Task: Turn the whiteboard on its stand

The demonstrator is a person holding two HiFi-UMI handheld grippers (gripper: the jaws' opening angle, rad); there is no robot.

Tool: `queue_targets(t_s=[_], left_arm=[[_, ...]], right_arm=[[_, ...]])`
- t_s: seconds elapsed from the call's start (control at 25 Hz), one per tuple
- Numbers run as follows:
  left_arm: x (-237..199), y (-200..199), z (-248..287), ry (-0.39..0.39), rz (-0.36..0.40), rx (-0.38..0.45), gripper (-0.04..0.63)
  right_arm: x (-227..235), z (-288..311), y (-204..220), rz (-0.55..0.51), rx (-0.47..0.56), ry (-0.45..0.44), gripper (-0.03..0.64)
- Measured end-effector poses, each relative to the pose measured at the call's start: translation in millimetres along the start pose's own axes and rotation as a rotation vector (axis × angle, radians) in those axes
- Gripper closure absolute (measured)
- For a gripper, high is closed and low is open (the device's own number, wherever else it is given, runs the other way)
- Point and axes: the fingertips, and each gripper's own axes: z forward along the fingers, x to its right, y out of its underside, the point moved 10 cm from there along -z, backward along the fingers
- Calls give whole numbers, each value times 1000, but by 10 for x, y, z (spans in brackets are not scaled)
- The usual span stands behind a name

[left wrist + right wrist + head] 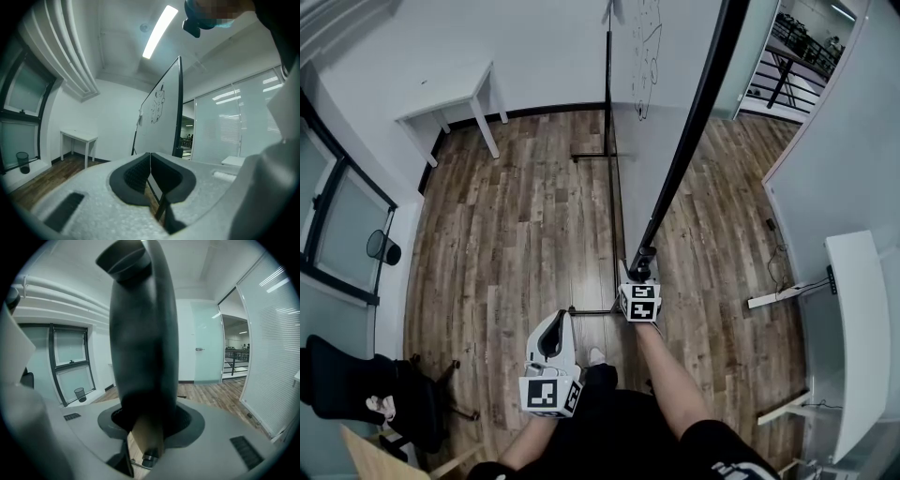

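Two grippers are out in front of the person. Far to the left sit a black chair, a little black bin and a small white table by the wall. None of them is near the board.

Next comes the left gripper. Its jaws are pressed together and nothing is in them. It hangs in the air, a bit away from the board.

In the middle stands the whiteboard. It is tall and thin, seen from its edge, with some drawing on it. It sits on a stand with thin black feet on the wood floor.

The right gripper is at the near end of the board. Its jaws are partway apart and clamped on the board's dark frame, which fills the gap between them. Far to the right is a long white desk.

I think the step now is to swing the board around while the stand stays put. To do it well, hold the frame tight so it does not slip. Push slowly and smoothly, not with a jerk. Watch the feet, so the stand does not tip or slide. The empty left gripper could help steady the frame too.
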Motion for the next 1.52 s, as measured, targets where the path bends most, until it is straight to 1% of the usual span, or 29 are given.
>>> queue_targets(t_s=[0.56, 0.8, 1.0, 1.36, 1.52], left_arm=[[426, 138, -851, -25, 4, 9, 577], [667, 208, -1208, -34, 35, 38, 577], [826, 346, -1555, -65, 38, 58, 577], [1119, 437, -2391, -113, 50, 59, 577], [1249, 471, -2809, -142, 49, 55, 577]], right_arm=[[-234, -740, 315, -3, 2, -14, 459], [-297, -1075, 481, -5, 14, -23, 459], [-361, -1326, 619, -8, 24, -27, 459], [-489, -1784, 798, -16, 10, -32, 459], [-527, -2025, 901, -17, 21, -35, 459]])
